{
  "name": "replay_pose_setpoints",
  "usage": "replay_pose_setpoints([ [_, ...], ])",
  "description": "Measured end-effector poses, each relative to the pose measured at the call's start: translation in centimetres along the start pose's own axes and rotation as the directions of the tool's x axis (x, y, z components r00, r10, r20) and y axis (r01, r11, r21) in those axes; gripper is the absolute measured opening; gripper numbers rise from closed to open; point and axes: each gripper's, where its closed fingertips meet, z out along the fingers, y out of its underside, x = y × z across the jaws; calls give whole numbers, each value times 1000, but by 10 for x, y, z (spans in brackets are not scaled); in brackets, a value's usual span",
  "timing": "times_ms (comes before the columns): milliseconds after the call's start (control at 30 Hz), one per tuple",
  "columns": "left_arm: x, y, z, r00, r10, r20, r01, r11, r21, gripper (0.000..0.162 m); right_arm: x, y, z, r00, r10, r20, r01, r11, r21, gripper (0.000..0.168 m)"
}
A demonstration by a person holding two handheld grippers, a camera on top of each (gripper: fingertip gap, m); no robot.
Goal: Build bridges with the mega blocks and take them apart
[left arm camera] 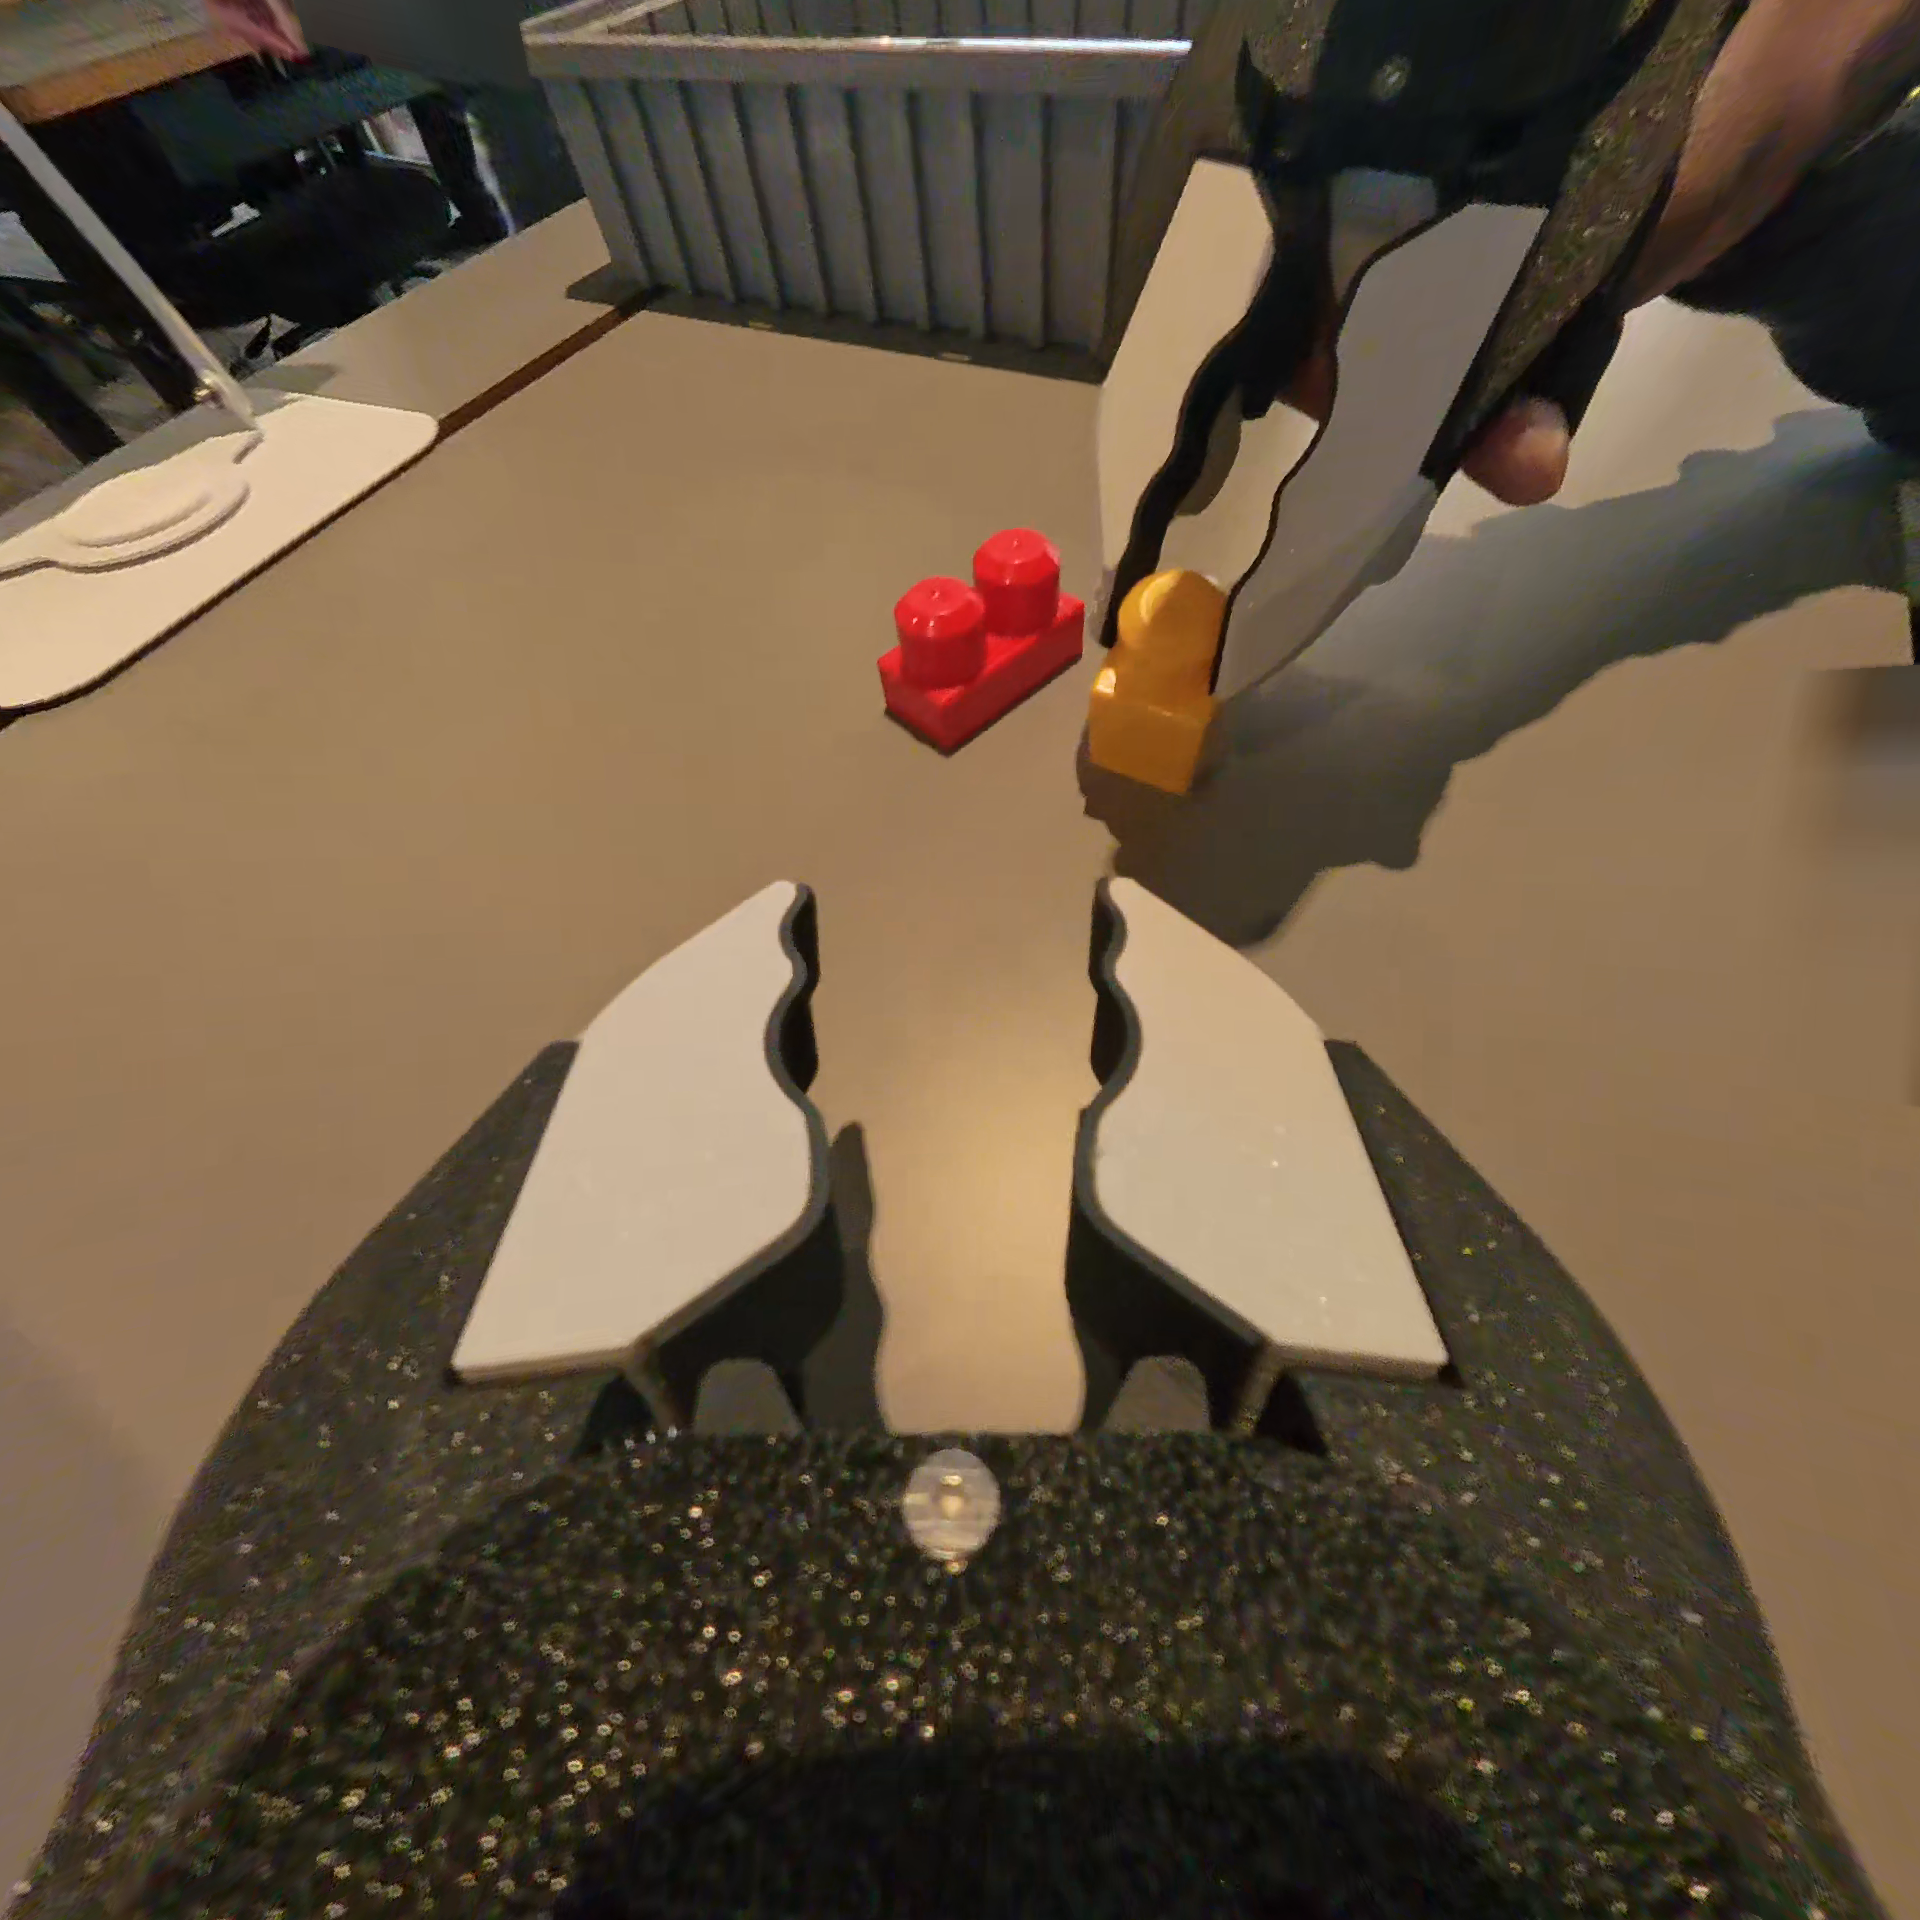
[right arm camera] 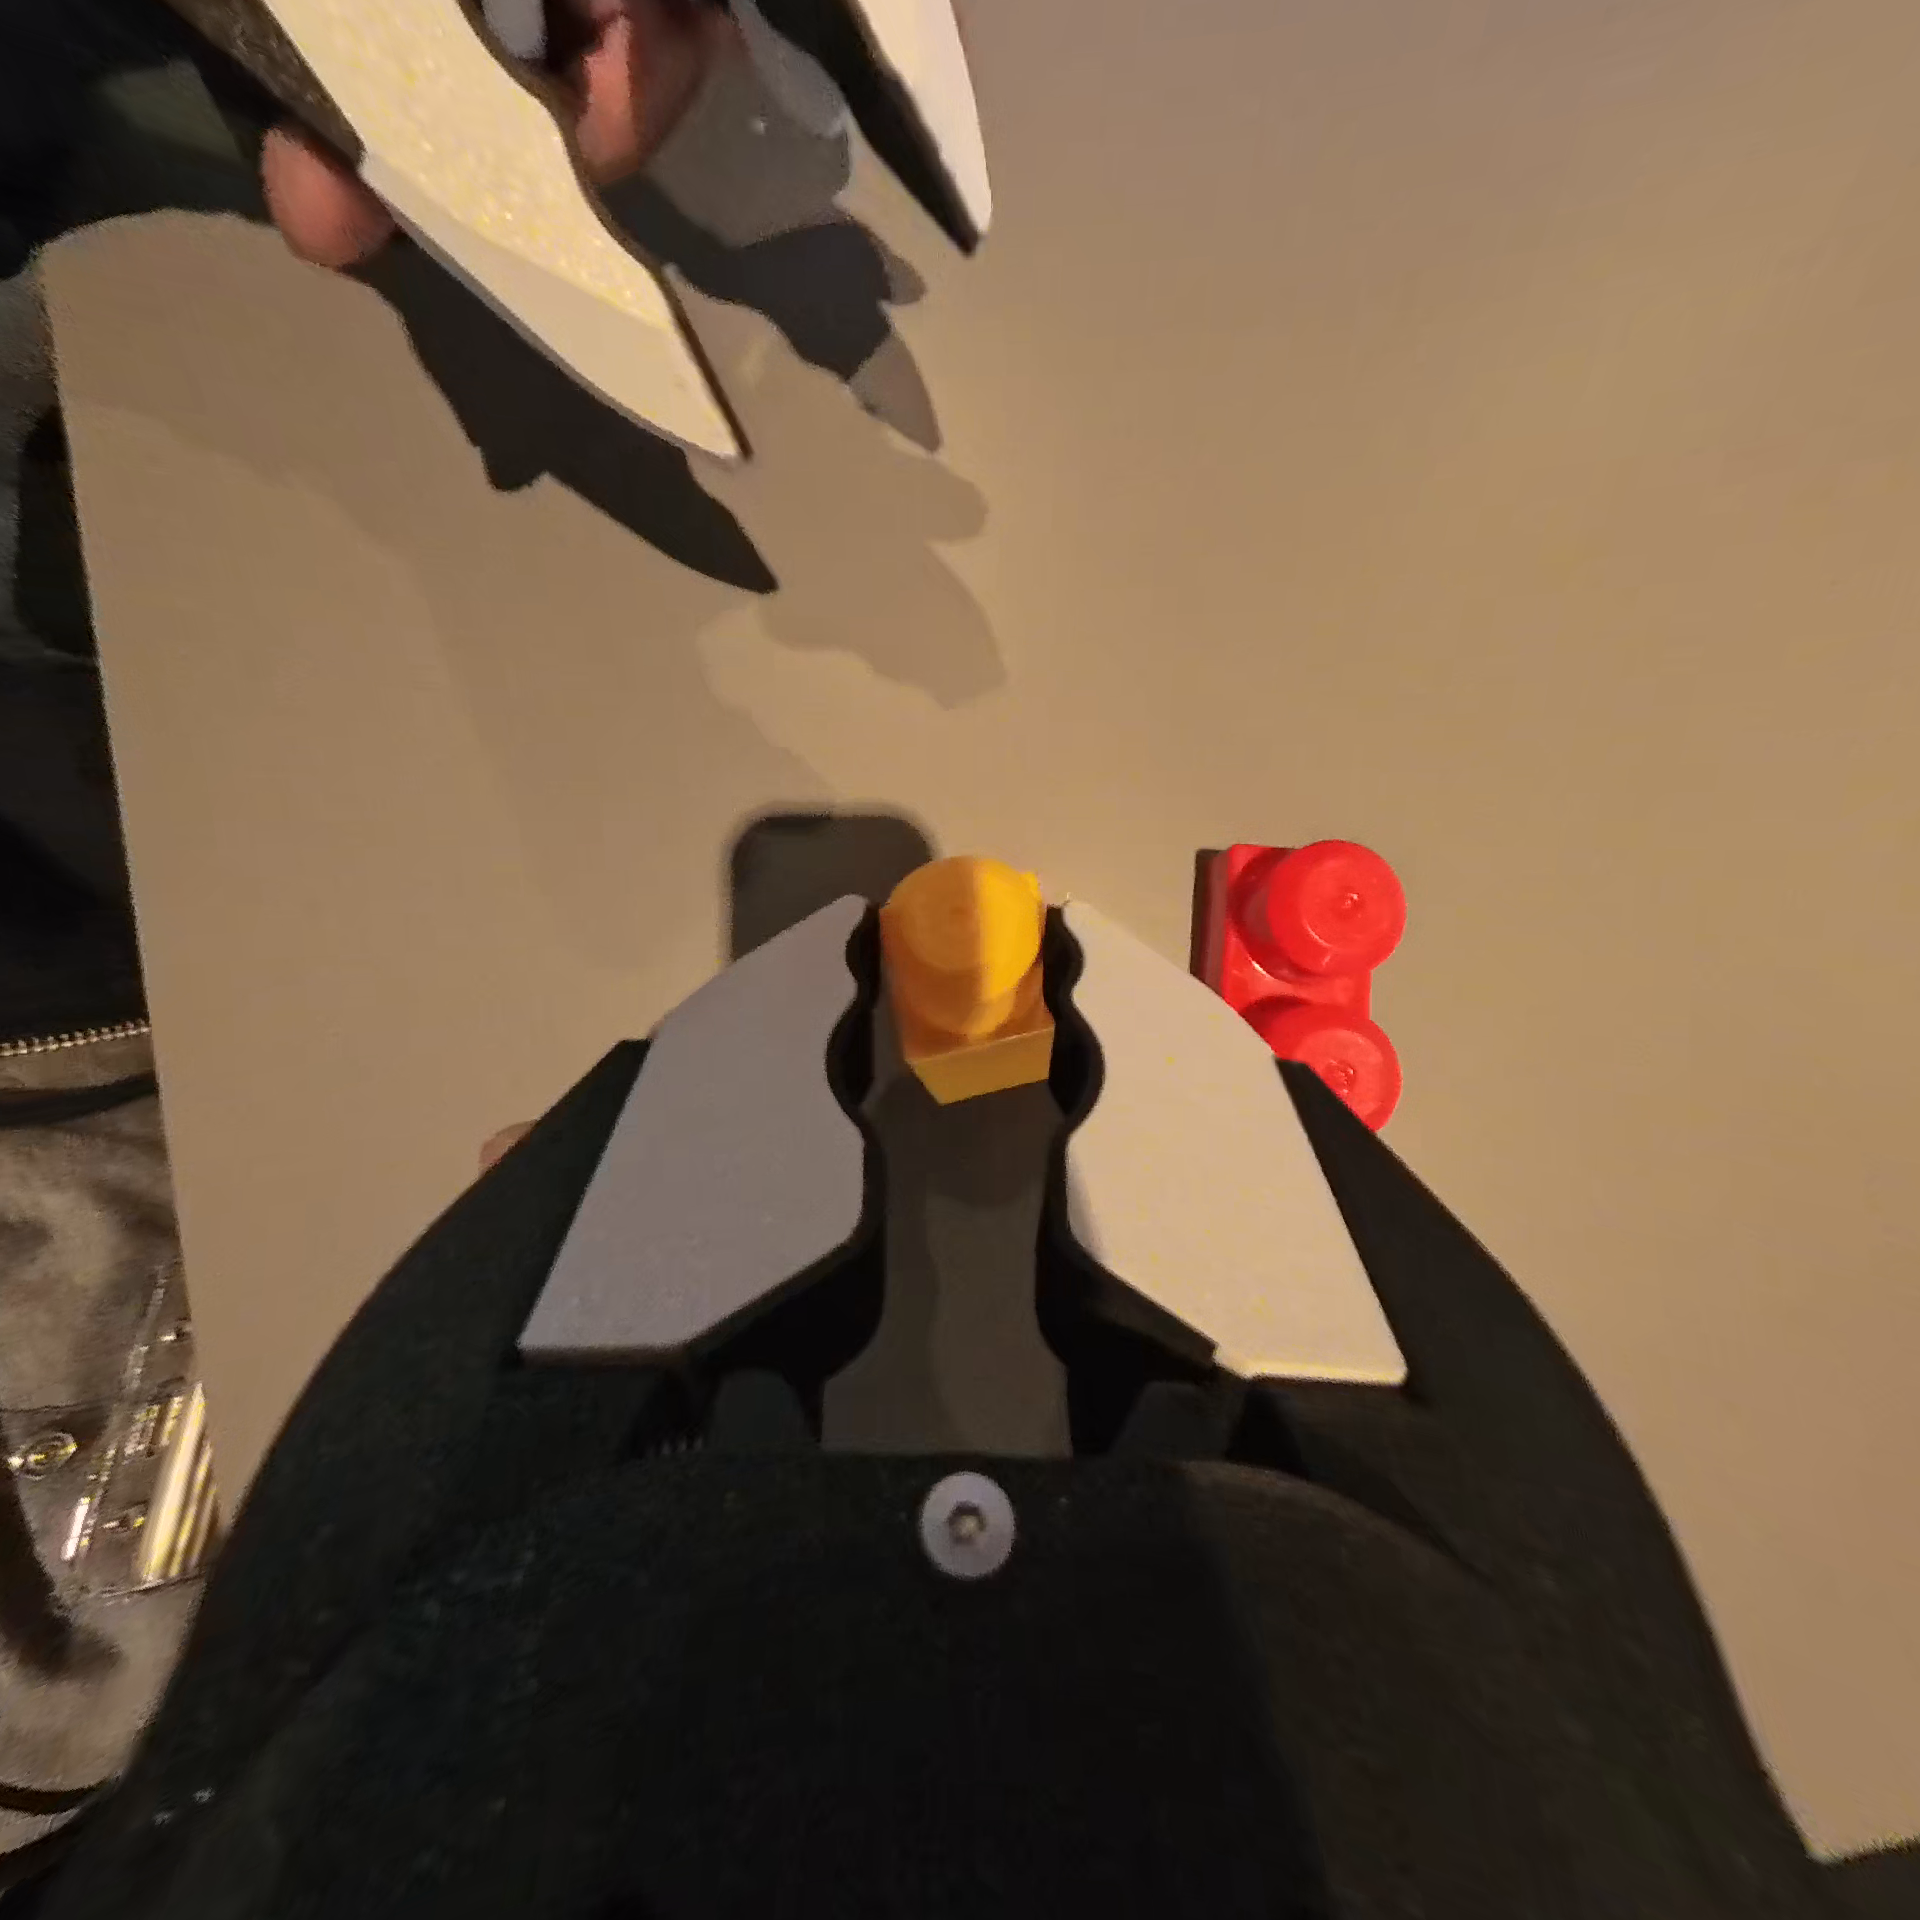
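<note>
On the tan table (left arm camera: 520, 831), the right gripper (left arm camera: 1169, 613) has its fingers closed around the stud of a single-stud yellow block (left arm camera: 1148, 686) that stands upright, stud pointing up, base at the tabletop. Just to its left sits a red two-stud block (left arm camera: 982, 644), flat on the table, studs up, long axis running diagonally toward the grey slatted crate (left arm camera: 883, 187) at the back. Nearer the camera, the left gripper (left arm camera: 951, 914) hangs spread apart with nothing in it, well short of both blocks.

L gripper (left arm camera: 954, 914) is hovering low w/ jaws apart and nothing between them, while R gripper (right arm camera: 964, 914) is reaching down steeply, fingers (right arm camera: 1164, 1049) pinching a block's (right arm camera: 971, 977) stud.
</note>
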Motion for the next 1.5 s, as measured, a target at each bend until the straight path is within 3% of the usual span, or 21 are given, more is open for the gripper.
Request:
replay_pose_setpoints([
  [67,-5,1,-9,1000,-1,24,2,1000,-16,54,0,0,0,1000,-7,-5,7,1000,-1,34],
  [167,-20,-9,-33,997,-21,80,22,1000,-6,61,1,-1,-1,1000,-9,-26,10,1000,17,55],
  [267,-51,-27,-81,977,-60,203,57,998,16,61,-1,-5,-11,999,-4,-32,7,997,76,64],
  [333,-90,-36,-128,928,-68,366,73,997,-1,59,-4,-6,-23,1000,1,-29,3,991,132,64],
  [433,-163,-24,-202,782,32,622,92,982,-167,54,-9,1,-40,999,15,-32,-10,984,176,63],
  [500,-207,16,-233,724,108,681,211,905,-368,55,-12,8,-46,999,19,-36,-12,983,185,62],
  [567,-235,62,-243,746,131,653,315,794,-519,55,-16,16,-47,999,25,-38,-17,983,185,61],
  [667,-250,111,-237,801,148,580,357,659,-662,56,-21,28,-46,999,34,-39,-27,984,174,61],
  [867,-264,157,-230,811,198,550,405,487,-774,56,-24,41,-44,998,62,-15,-59,982,179,61],
  [1000,-272,176,-233,792,227,567,451,409,-794,37,-27,43,-42,998,58,-4,-56,982,183,61],
  [1100,-275,170,-233,773,225,593,459,447,-768,36,-29,45,-42,998,58,-1,-57,980,190,61],
  [1233,-274,128,-228,743,178,645,415,633,-653,36,-26,48,-44,998,66,-8,-63,978,200,60],
  [1300,-260,83,-212,765,105,636,329,784,-526,37,-22,44,-49,998,60,-31,-51,971,232,60],
  [1367,-230,22,-183,824,-34,565,239,926,-293,36,-15,28,-60,996,26,-87,3,950,313,60],
  [1433,-189,-41,-151,894,-168,415,200,979,-34,36,-3,7,-74,976,-48,-215,131,911,392,60],
  [1500,-146,-88,-114,940,-252,229,227,965,132,36,15,-15,-89,895,-141,-424,328,851,411,61],
])
